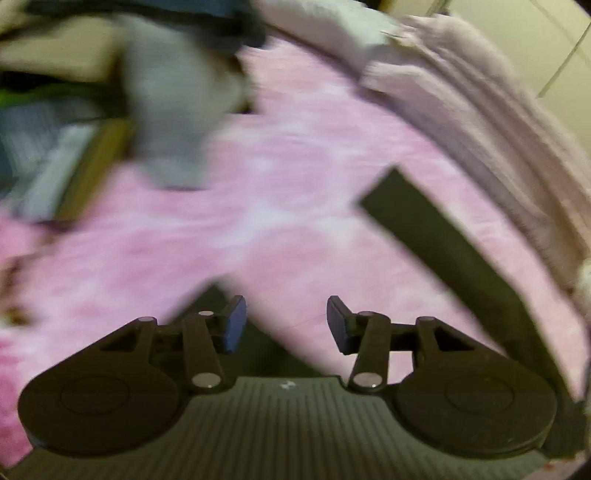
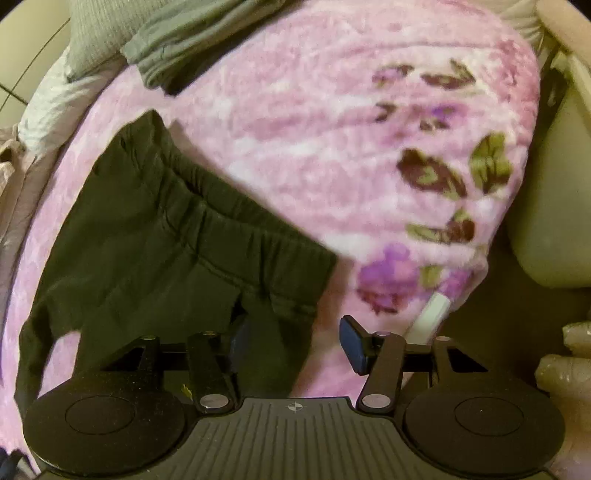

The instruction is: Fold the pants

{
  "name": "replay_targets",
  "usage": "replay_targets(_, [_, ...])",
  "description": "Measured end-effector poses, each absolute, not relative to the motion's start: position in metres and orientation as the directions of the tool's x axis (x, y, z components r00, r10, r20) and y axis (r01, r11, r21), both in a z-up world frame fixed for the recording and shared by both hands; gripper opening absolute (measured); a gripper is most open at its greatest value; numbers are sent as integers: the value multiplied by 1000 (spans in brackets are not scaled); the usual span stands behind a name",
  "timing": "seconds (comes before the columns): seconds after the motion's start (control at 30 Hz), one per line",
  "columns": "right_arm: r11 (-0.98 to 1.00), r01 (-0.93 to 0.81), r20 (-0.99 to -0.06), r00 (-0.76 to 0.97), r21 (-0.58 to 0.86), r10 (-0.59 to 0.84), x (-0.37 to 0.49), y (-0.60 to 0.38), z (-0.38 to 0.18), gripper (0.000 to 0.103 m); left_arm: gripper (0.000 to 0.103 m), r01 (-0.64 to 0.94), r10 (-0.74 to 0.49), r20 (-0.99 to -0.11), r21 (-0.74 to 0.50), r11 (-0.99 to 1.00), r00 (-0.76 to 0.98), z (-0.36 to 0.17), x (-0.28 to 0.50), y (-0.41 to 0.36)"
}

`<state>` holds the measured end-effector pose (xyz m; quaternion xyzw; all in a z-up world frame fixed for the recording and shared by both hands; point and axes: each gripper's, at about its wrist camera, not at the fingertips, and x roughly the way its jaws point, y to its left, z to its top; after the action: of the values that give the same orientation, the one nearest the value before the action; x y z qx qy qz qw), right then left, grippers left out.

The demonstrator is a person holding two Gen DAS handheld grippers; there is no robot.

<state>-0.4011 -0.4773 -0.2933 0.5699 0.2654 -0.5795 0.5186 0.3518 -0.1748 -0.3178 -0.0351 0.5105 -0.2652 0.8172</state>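
Note:
Dark olive pants (image 2: 159, 251) lie on a pink flowered blanket (image 2: 314, 122), waistband up and to the right, in the right wrist view. My right gripper (image 2: 295, 341) hangs open just over their near edge; cloth shows below the gap, and the pads do not press on it. In the blurred left wrist view a dark pant leg (image 1: 454, 258) runs along the right side over the pink blanket (image 1: 258, 206). My left gripper (image 1: 286, 325) is open above the blanket, with another dark bit of cloth (image 1: 207, 299) beside its left finger.
A grey garment (image 2: 192, 40) and a knit pillow (image 2: 99, 33) lie at the blanket's far left. A ribbed pale cover (image 1: 480, 122) borders the blanket on the right. A blurred grey shape (image 1: 177, 110) fills the upper left. A person's hand (image 2: 569, 369) shows at the right edge.

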Motion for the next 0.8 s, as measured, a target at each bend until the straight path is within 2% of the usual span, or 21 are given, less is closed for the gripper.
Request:
replay_targets(0.1, [-363, 880, -932, 200, 306, -302, -394, -483, -295, 51, 50, 377, -551, -788, -439, 816, 275, -335, 373, -237])
replay_targets(0.17, [-362, 881, -931, 196, 306, -309, -385, -485, -296, 51, 51, 354, -559, -786, -459, 815, 266, -347, 387, -275])
replay_targets(0.27, [-363, 886, -937, 183, 288, -298, -370, -485, -301, 51, 50, 292, -545, -803, -476, 830, 241, -371, 411, -314])
replay_targets(0.3, [-367, 886, -938, 179, 285, -296, -366, -485, -303, 51, 44, 274, -539, -809, -476, 835, 236, -380, 419, -323])
replay_targets(0.37, [-379, 884, -943, 170, 275, -287, -359, -484, -308, 51, 20, 302, -514, -816, -436, 848, 264, -385, 426, -337])
replay_targets(0.4, [-385, 881, -944, 170, 273, -282, -356, -484, -310, 51, 13, 343, -503, -823, -406, 847, 266, -384, 430, -348])
replay_targets(0.43, [-390, 879, -946, 171, 273, -277, -352, -484, -313, 51, 10, 378, -500, -825, -389, 840, 262, -381, 433, -352])
replay_targets(0.53, [-399, 880, -952, 159, 257, -263, -341, -486, -317, 51, 9, 543, -542, -796, -339, 768, 270, -357, 444, -378])
replay_targets(0.63, [-382, 890, -953, 153, 248, -263, -329, -492, -318, 51, 10, 676, -647, -693, -312, 667, 319, -315, 453, -398])
replay_targets(0.7, [-355, 904, -954, 150, 238, -258, -321, -498, -319, 51, 11, 762, -684, -650, -243, 600, 331, -299, 460, -409])
replay_targets(0.77, [-328, 915, -956, 156, 235, -250, -314, -503, -321, 51, 11, 803, -637, -689, -135, 580, 345, -312, 463, -419])
replay_targets(0.8, [-312, 920, -956, 166, 239, -244, -310, -505, -321, 51, 13, 816, -580, -737, -67, 575, 348, -330, 463, -422])
